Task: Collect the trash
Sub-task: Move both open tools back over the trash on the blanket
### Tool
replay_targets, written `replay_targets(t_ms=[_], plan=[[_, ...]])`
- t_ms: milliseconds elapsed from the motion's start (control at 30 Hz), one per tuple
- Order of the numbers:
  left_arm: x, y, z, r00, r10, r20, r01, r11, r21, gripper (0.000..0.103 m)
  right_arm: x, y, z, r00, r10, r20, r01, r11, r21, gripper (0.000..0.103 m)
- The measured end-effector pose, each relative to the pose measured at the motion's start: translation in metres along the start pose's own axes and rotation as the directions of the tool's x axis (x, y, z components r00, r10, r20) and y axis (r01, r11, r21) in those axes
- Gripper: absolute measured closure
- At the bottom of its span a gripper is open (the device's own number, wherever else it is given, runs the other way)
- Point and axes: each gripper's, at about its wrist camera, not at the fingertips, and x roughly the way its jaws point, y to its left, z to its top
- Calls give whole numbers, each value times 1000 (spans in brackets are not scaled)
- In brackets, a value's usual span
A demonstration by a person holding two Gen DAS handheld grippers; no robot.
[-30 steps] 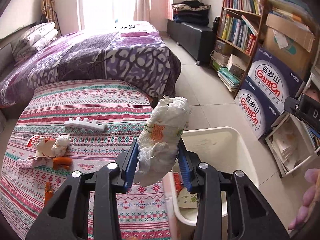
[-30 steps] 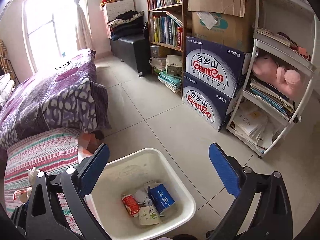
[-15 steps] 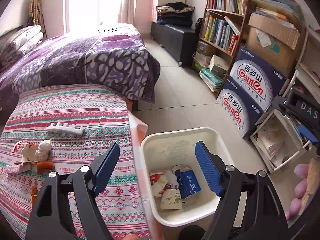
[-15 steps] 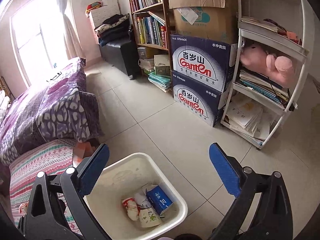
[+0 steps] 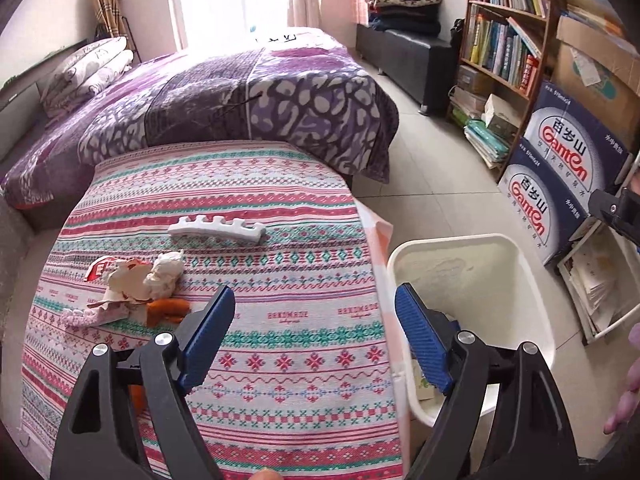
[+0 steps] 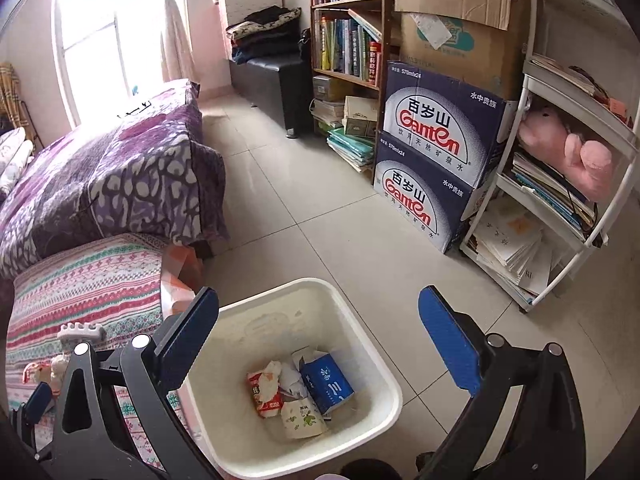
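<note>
A white trash bin (image 5: 532, 288) stands on the floor right of the patterned table; in the right wrist view the bin (image 6: 372, 364) holds a blue carton (image 6: 326, 386), a red wrapper (image 6: 264, 392) and crumpled paper. My left gripper (image 5: 314, 338) is open and empty above the table's right edge. A pile of crumpled paper and wrappers (image 5: 140, 280) with an orange scrap (image 5: 166, 310) lies on the table's left. My right gripper (image 6: 320, 344) is open and empty above the bin.
A white toothed foam piece (image 5: 216, 230) lies mid-table. A purple bed (image 5: 220, 96) is behind. Blue water boxes (image 6: 436, 152), a bookshelf (image 6: 348, 40) and a white rack (image 6: 560, 184) line the right wall.
My left gripper opened and dropped the white crumpled wrapper into the bin, then swung left, back over the table. The right gripper stayed open above the bin.
</note>
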Motion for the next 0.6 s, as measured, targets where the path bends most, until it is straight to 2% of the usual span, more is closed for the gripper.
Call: replay_targets(t_ms=[267, 433, 600], plan=[[13, 43, -13, 992, 83, -93, -83, 997, 9, 23, 0, 36, -9, 999, 33, -27, -35, 997, -73, 7], [28, 74, -27, 974, 124, -189, -125, 992, 5, 23, 0, 62, -17, 997, 53, -51, -59, 991, -121, 7], [40, 105, -41, 948, 174, -267, -173, 985, 27, 23, 0, 89, -26, 994, 73, -78, -86, 980, -177, 7]])
